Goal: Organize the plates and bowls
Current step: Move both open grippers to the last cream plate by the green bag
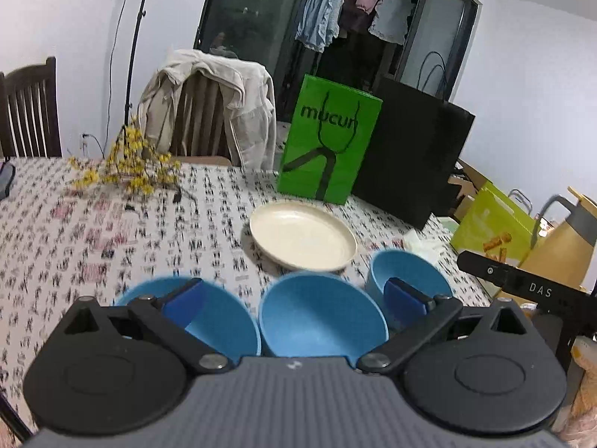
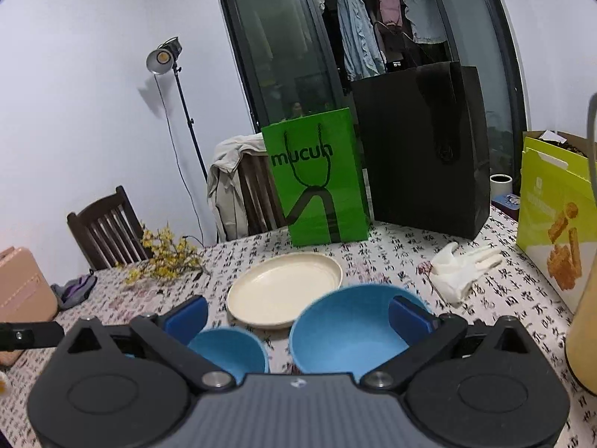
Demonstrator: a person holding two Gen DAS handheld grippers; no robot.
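Three round blue bowls sit in a row near the front edge of the desk (image 1: pixel 74 224), which is covered by a cloth printed with black characters: a left blue bowl (image 1: pixel 224 321), a middle blue bowl (image 1: pixel 321 317) and a right blue bowl (image 1: pixel 406 276), with a shallow cream-coloured round plate (image 1: pixel 302 235) just behind them toward the middle of the desk. Nothing is stacked yet, so the task looks to be at its opening step, the approach to a first bowl. The left gripper (image 1: pixel 294 298) hovers over the row with its blue-padded fingers spread wide, the middle bowl lying between them in the view; it holds nothing, and I cannot tell whether a pad touches any rim. The right gripper (image 2: pixel 298 313) is likewise wide apart and empty, and in its own view it hangs above the larger-looking blue bowl (image 2: pixel 350 328), with a second bowl (image 2: pixel 231 347) beside it to the left and the plate (image 2: pixel 283 291) beyond. The next move probably calls for lowering one gripper so a finger goes inside a bowl's wall and the other outside, pinching the rim, then lifting it clear and nesting it in a neighbour. The bowls stand close together, so a low finger could nudge the adjacent one. A green paper bag (image 2: pixel 317 179) and a tall black bag (image 2: pixel 421 149) stand at the far edge.
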